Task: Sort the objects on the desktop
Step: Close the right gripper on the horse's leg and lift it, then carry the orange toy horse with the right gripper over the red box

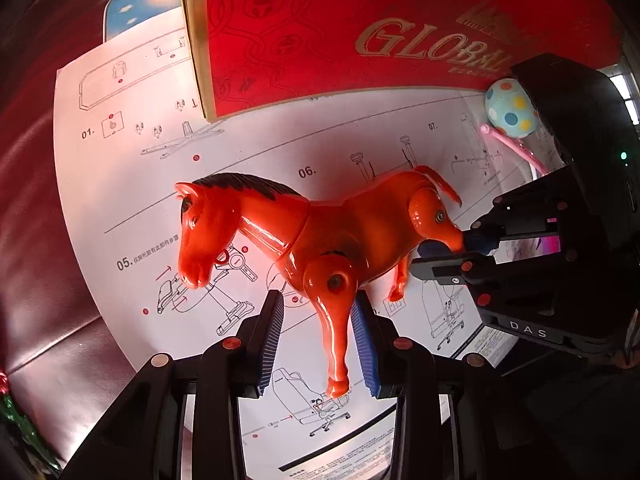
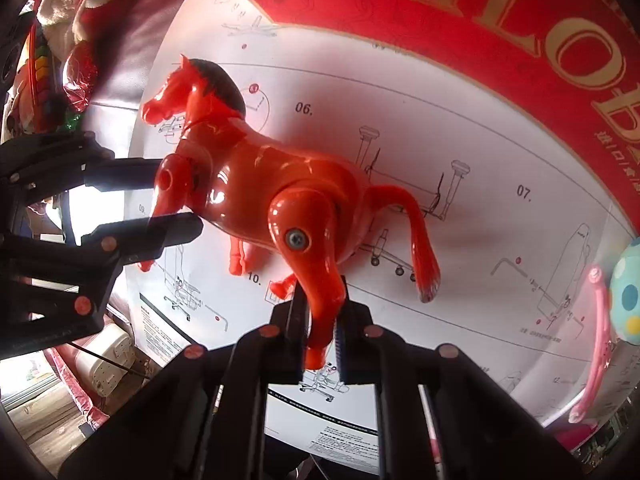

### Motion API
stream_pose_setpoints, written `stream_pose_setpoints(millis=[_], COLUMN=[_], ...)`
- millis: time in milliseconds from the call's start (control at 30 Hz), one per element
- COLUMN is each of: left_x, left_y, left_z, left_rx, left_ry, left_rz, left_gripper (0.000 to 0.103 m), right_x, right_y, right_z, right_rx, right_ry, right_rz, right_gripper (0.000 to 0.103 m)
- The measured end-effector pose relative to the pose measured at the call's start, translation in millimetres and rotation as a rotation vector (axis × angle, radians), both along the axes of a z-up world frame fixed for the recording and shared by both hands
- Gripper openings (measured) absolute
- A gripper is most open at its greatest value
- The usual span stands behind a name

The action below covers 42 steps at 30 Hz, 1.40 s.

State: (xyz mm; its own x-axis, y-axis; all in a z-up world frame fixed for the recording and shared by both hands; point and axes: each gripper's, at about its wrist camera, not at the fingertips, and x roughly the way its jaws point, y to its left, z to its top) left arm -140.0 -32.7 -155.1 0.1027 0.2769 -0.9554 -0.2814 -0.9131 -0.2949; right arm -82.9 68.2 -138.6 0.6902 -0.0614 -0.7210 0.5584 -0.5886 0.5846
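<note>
An orange toy horse [image 1: 320,232] with a black mane is held above a white instruction sheet [image 1: 120,184]. My left gripper [image 1: 320,320] has its blue pads on either side of the horse's front leg; the right pad touches it, the left pad stands a little apart. My right gripper [image 2: 322,320] is shut on the horse's [image 2: 260,184] hind leg. In the left wrist view the right gripper [image 1: 452,248] shows at the right, clamped on that hind leg. In the right wrist view the left gripper [image 2: 176,196] shows at the left, around the front leg.
A red box lettered GLOBAL [image 1: 360,28] lies at the back on the sheet. A spotted egg toy [image 1: 510,110] and a pink curved piece [image 1: 516,148] lie at the right. Plush toys [image 2: 88,12] sit at the left on a dark red leather surface [image 1: 36,240].
</note>
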Motion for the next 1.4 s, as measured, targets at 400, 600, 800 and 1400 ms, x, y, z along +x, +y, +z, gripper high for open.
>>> stream_pose_setpoints(millis=[400, 600, 800, 1400], left_x=[15.0, 14.7, 16.5, 48.8], left_y=[6.7, 10.3, 11.9, 37.5], left_z=[-16.3, -16.0, -11.6, 57.1], left_rx=[-0.08, -0.086, -0.085, 0.009], left_ry=[0.017, 0.043, 0.068, 0.151], left_rz=[0.061, 0.048, 0.052, 0.11], left_gripper=[0.014, 0.009, 0.009, 0.009], right_x=[-1.0, 3.8, 3.5, -23.8], right_y=[-4.7, -16.1, -14.3, 22.0], right_z=[-0.4, 1.4, 1.6, 67.4], right_rx=[0.015, 0.02, 0.004, -0.143], right_ry=[-0.034, -0.015, -0.015, -0.001], right_rz=[0.004, 0.007, 0.0, -0.016], right_gripper=[0.013, 0.014, 0.011, 0.012])
